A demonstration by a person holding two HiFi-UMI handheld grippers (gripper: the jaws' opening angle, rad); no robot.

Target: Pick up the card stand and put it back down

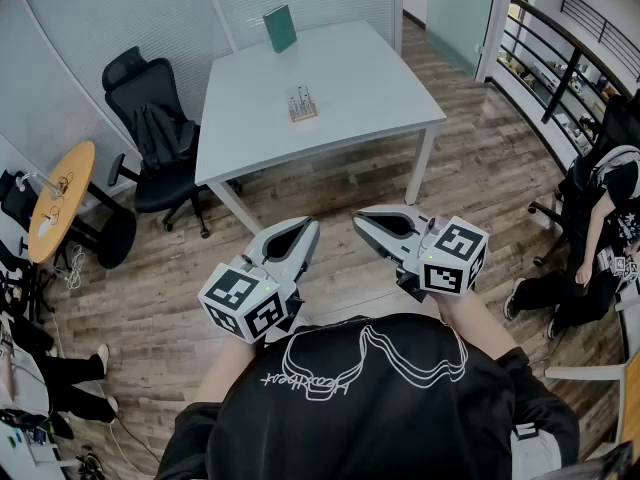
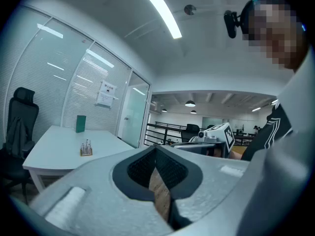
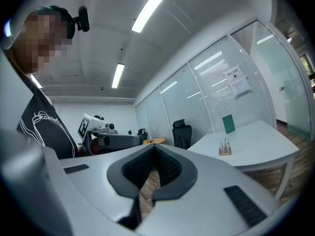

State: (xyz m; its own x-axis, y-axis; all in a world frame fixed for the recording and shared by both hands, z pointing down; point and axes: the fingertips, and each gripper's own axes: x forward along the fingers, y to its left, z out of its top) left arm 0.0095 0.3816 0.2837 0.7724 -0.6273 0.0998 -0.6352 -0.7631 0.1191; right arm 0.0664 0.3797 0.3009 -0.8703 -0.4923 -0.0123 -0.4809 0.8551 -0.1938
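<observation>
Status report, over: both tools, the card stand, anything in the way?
Both shut, empty: left tool, right tool. Untouched: green card stand, upright at far edge of white table. Nearer, mid-table: small wooden rack.

this is an office, seen from a meeting area walled with glass. a large white table stands on a wood-plank floor, with a black swivel chair on castors beside it. the walls are glass panels with slatted blinds behind them, and a printed notice is stuck on one, next to a glass door. long strip lights run across the ceiling. past a black railing lies an open work area with more desks and chairs. a small round wooden table sits at the side.
</observation>
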